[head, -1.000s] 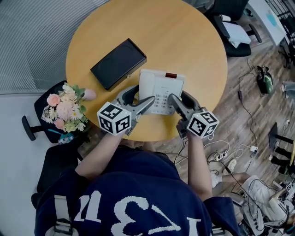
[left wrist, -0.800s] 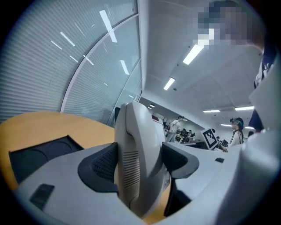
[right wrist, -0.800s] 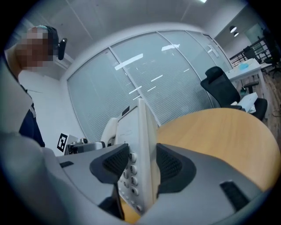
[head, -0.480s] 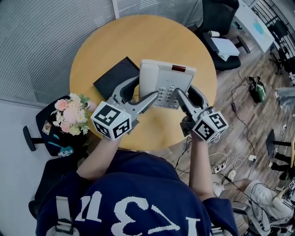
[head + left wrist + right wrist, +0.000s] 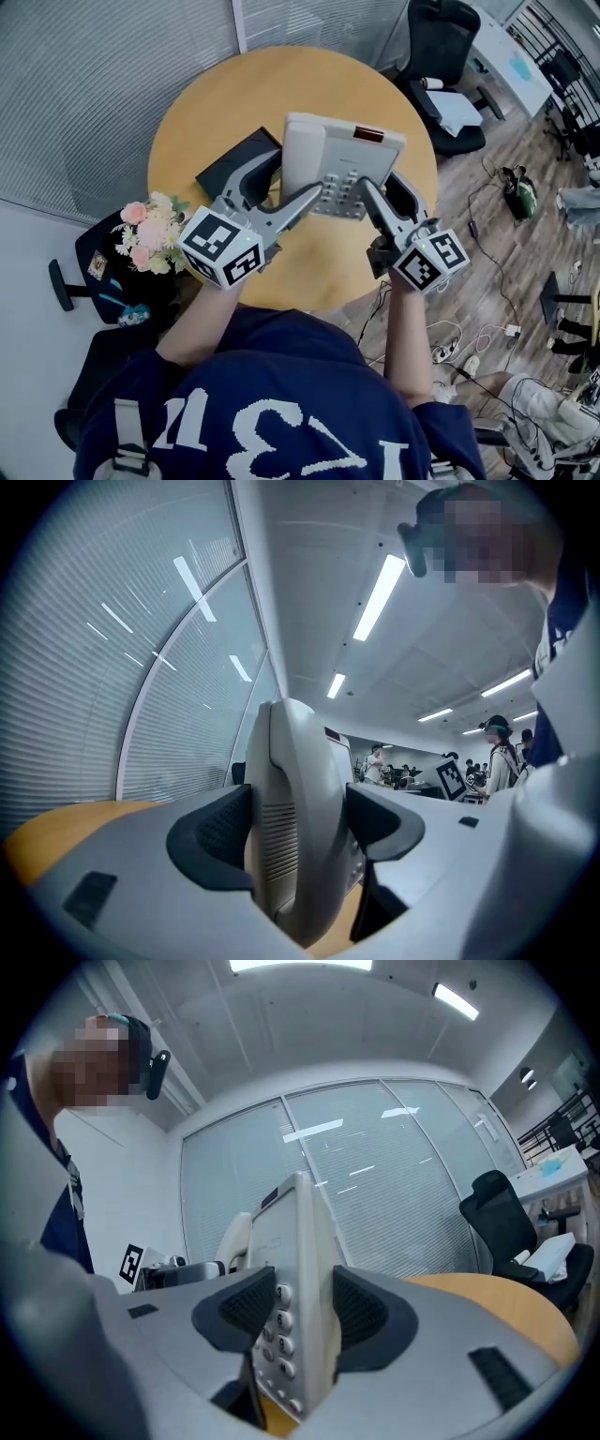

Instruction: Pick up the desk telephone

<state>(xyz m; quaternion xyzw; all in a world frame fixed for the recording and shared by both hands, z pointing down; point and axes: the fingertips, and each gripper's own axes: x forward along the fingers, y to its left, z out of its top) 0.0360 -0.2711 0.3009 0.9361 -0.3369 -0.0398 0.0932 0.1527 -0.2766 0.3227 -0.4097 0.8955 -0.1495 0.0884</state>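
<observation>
The desk telephone point(image 5: 342, 155) hung above the middle of the tabletop point(image 5: 281, 84), apparently clear of the wood. The pick-up therefore looked essentially done, with only a steady hold left. The left claw point(image 5: 298, 178) pinched the handset point(image 5: 298, 150) side, and the right claw point(image 5: 384, 186) pinched the keypad point(image 5: 345, 187) side. The phone lay keys-up, its display strip point(image 5: 367, 135) toward the tabletop's far rim, with the handset lengthwise from near rim to far.

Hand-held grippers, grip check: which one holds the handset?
The left hand-held gripper clamps the handset; the right hand-held gripper clamps the keypad side.
</observation>
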